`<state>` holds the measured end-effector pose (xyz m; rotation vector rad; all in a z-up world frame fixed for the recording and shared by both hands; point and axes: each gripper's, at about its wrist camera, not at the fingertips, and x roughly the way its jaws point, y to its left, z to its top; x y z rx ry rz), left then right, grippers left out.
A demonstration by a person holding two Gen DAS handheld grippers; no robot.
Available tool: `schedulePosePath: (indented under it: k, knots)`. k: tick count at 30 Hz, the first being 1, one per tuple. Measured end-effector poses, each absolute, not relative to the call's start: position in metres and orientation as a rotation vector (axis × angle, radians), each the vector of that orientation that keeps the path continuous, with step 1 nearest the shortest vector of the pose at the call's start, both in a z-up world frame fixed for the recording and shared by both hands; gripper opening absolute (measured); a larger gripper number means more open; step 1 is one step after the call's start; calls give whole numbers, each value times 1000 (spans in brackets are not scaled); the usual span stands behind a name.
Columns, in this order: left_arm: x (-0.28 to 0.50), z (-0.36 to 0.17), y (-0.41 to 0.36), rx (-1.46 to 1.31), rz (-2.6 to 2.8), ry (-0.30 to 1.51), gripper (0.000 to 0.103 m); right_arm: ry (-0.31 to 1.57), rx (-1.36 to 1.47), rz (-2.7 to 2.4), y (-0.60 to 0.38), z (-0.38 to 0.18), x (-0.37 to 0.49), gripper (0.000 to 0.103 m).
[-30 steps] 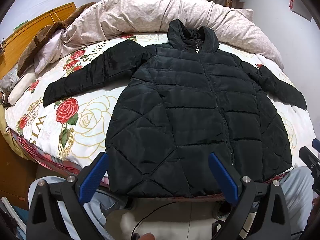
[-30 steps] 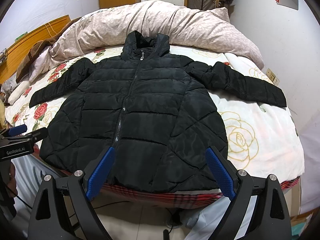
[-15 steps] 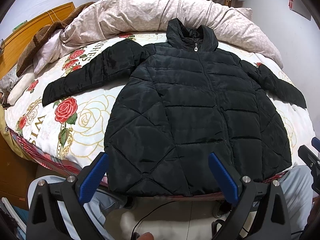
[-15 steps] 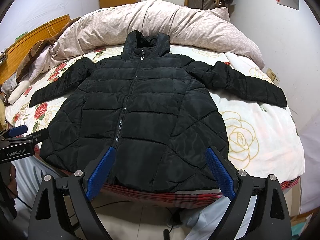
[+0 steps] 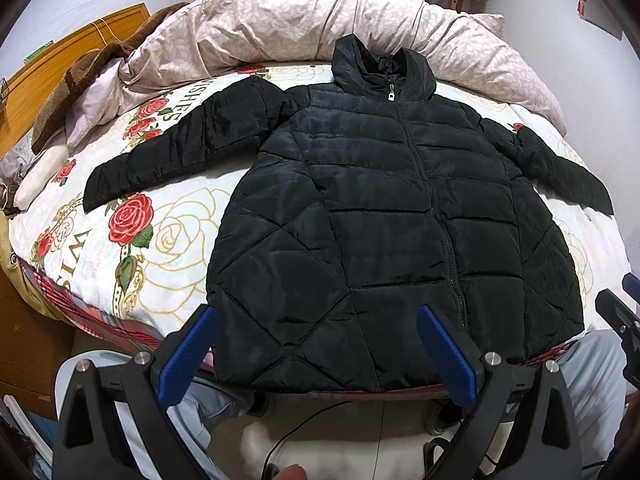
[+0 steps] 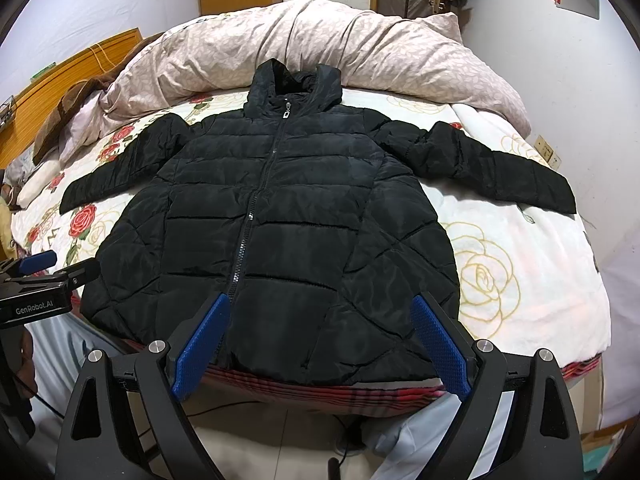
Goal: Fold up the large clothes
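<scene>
Your black puffer jacket (image 5: 384,216) lies flat and face up on the rose-print bedspread (image 5: 132,240), zipped, with its hem at the near edge of the bed and its hood (image 6: 292,84) far, against the heaped duvet (image 6: 320,40). Its long axis runs straight away from you, near to far, and both sleeves stretch out sideways. Your left gripper (image 5: 316,352) hangs just short of the hem with its blue pads wide apart and nothing between them; your right gripper (image 6: 322,344) does the same, equally spread and empty. Neither touches the fabric yet, so the fold looks not yet begun. What matters for your next move: the left sleeve (image 5: 180,148) reaches out to the left and the right sleeve (image 6: 500,172) to the right, each well beyond the pads and farther up the bed, so each tool is nearer its own sleeve and you'd likely reach forward and outward to bring them in across the chest
</scene>
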<state>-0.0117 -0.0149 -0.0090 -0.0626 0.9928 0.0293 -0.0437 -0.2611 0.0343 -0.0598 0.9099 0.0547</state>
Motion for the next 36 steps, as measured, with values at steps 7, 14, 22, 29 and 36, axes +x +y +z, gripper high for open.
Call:
schedulePosePath:
  k: [7,14,22,29,36]
  knots:
    - [-11,-10,-16,-62,29,995,101,913,-59,55,-260,36,-47,92]
    - [-10,-13,-17,-61,28,998,101,917,-59,54,-257,27,-45,92]
    - [-10,-15,-16,-62,29,1001,101,919,-58,55,-257,27,-45,92]
    - [-10,-15,-16,-63,29,1003,101,920,-57,55,-257,27,-45,92]
    - [-10,-15,-16,-62,30,1003,101,922,-58,56,-256,26,-44,92]
